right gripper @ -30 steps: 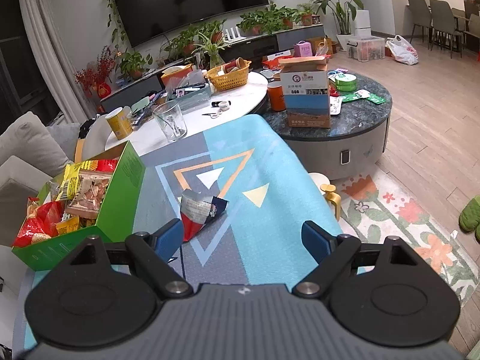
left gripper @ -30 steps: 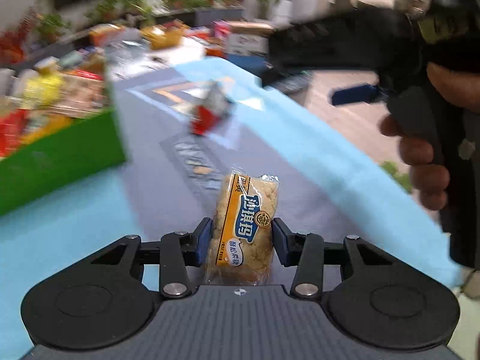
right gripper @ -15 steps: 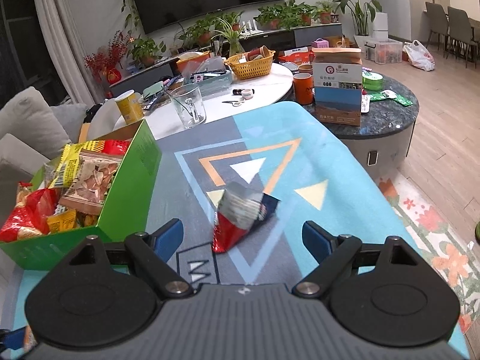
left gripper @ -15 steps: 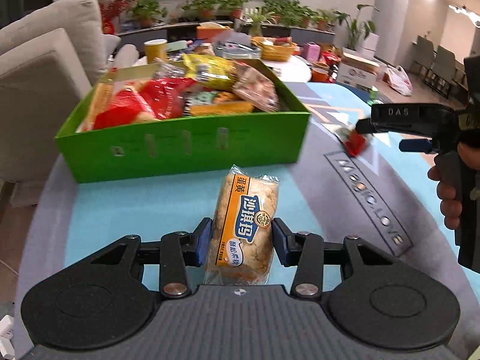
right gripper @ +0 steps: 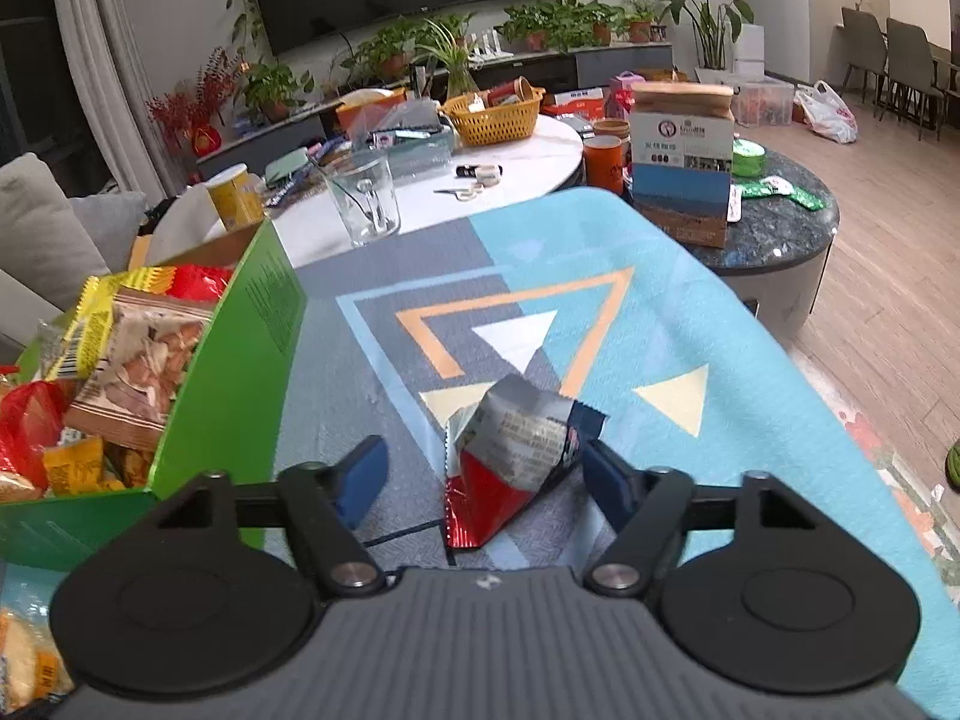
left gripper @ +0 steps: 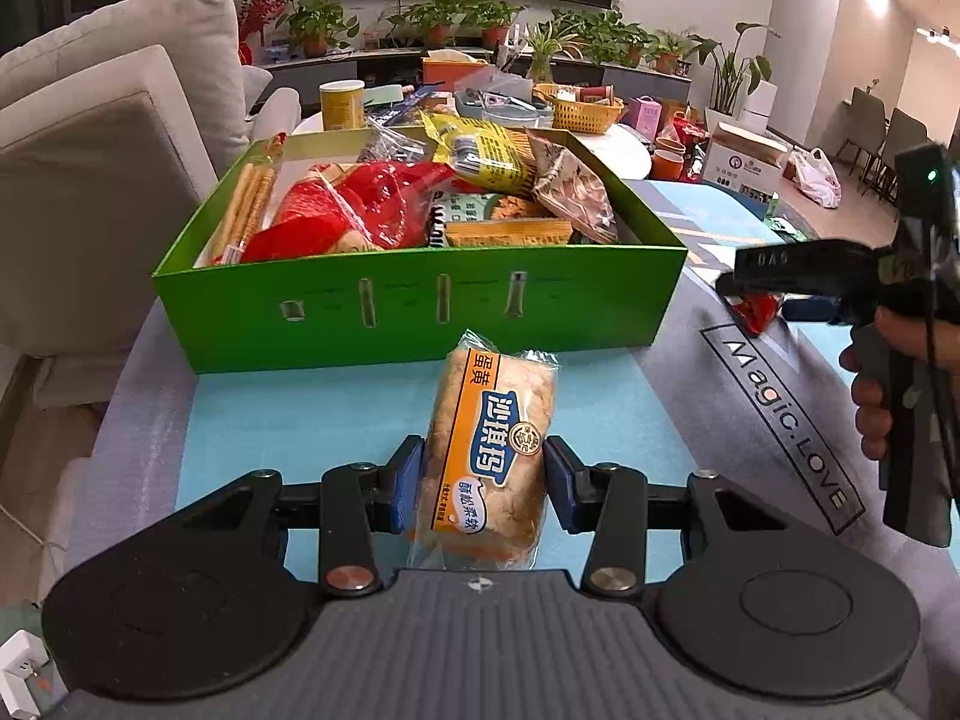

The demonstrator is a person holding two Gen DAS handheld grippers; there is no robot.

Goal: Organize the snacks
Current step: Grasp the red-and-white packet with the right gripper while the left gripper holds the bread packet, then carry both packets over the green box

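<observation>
Green box (left gripper: 420, 300) sits close, so the left gripper (left gripper: 485, 474), pinching the cake pack (left gripper: 489, 450), should lift over its wall while the right gripper (right gripper: 480, 474), spread, straddles the red wrapper (right gripper: 510, 456).

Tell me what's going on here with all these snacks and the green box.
A person is tidying snacks with a gripper in each hand. The left gripper is clamped on a wrapped yellow pastry, held just in front of the green box, which is already piled with packets. The right gripper is open around a red and silver packet lying on the patterned mat, not yet gripping it.
</observation>
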